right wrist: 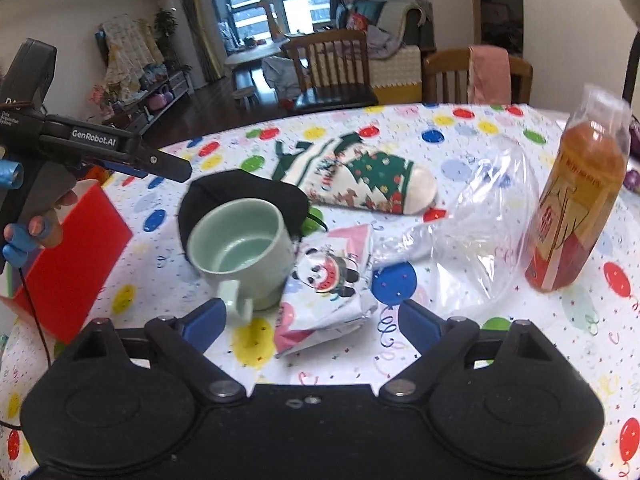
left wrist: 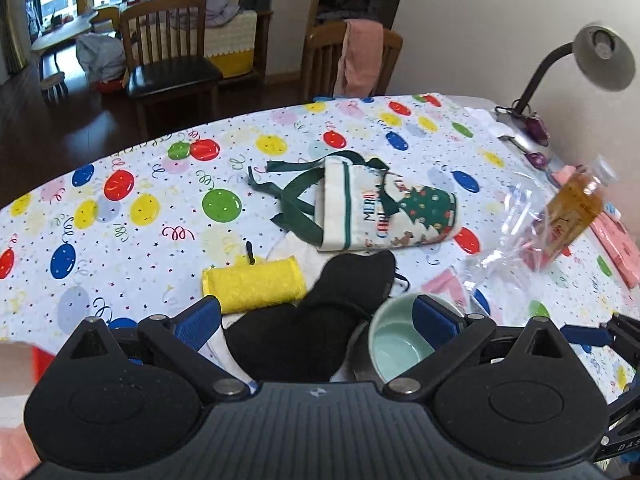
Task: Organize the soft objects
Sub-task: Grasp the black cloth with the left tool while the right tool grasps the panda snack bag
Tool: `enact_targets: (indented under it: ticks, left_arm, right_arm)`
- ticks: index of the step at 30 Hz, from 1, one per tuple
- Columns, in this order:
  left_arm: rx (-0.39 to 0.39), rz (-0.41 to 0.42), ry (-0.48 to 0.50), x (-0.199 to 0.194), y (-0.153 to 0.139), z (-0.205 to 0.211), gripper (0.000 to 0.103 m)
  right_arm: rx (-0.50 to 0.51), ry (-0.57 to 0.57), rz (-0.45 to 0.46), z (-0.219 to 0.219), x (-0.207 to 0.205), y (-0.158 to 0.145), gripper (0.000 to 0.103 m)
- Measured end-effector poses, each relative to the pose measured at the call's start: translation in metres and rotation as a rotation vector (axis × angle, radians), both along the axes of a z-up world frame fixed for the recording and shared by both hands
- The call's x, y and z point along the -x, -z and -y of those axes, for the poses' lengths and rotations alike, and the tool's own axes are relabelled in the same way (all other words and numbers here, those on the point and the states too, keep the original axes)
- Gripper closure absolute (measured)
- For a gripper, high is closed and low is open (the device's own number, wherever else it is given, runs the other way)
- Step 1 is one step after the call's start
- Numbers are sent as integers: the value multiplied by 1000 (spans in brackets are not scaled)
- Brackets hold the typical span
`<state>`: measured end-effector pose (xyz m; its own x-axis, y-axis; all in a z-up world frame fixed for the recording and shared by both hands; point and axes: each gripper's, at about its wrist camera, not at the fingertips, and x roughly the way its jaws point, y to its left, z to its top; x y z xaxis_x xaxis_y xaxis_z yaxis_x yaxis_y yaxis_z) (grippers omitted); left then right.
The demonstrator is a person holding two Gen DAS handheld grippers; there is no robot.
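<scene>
While both grippers hang over the desk (left wrist: 120, 216) with its balloon-print cloth, neither one has grabbed anything. The left gripper (left wrist: 316, 320) has its jaws spread wide, and between them sits the black soft piece (left wrist: 320, 312), which looks like a sock or a cap, can't really tell which. Nothing's pinched; the pads aren't pressing on it. A pale green mug (left wrist: 400, 340) is right at the inner side of its right jaw, so close I can't say whether they touch. Just ahead of the left jaw lies a yellow fuzzy roll (left wrist: 252, 284), and farther out past the black piece is the Christmas-tree tote bag (left wrist: 384, 208) on its side, green straps trailing off to the left.

The right gripper (right wrist: 310, 320) also has its jaws well apart, with a folded panda-print cloth (right wrist: 328, 292) lying on the desk between them, untouched. The mug's handle is just beside its left jaw. Ahead and to the right there's a crumpled clear plastic bag (right wrist: 480, 232), and beyond that, far right, a bottle of amber drink (right wrist: 576, 208). A red box (right wrist: 76, 248) sits off to the left of those jaws, under the other gripper.
</scene>
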<state>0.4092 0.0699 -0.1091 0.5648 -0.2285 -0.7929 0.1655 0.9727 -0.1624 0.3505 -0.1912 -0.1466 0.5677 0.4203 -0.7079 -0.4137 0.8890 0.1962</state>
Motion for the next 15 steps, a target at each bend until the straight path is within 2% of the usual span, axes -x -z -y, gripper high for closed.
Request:
enact_targets:
  ticks: [5,15]
  left_arm:
    - [21,-44,-22,-24,17,-3,0]
    - [84,-153,-70,-51,51,-5,1]
  right_arm:
    - [-18,58,-53,3,-18,16,17]
    - [-7,46,-108,-4,-37,43,22]
